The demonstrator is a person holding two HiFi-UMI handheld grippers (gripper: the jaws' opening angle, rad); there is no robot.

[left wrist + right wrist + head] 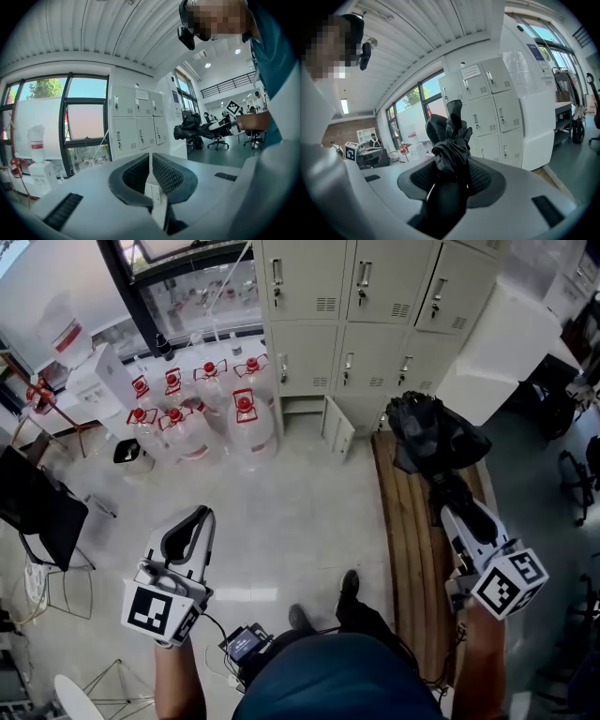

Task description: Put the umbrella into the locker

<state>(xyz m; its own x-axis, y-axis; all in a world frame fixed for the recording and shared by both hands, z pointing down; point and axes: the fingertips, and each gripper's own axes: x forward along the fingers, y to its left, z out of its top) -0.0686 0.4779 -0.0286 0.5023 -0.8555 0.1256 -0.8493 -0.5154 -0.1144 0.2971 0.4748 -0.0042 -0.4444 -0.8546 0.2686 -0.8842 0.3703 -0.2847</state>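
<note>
My right gripper [448,498] clamps the folded umbrella [433,432], whose long axis points toward the lockers [361,306]. Their open bottom compartment [303,411] lies ahead-left of the umbrella tip. My left gripper [190,521] has its jaws together and holds nothing.

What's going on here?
A person stands facing a bank of lockers with a gripper in each hand. The right gripper is shut on a folded black umbrella and holds it out over a wooden bench. The left gripper is shut and empty. One bottom locker has its door open, and the umbrella is not in it yet.
</note>
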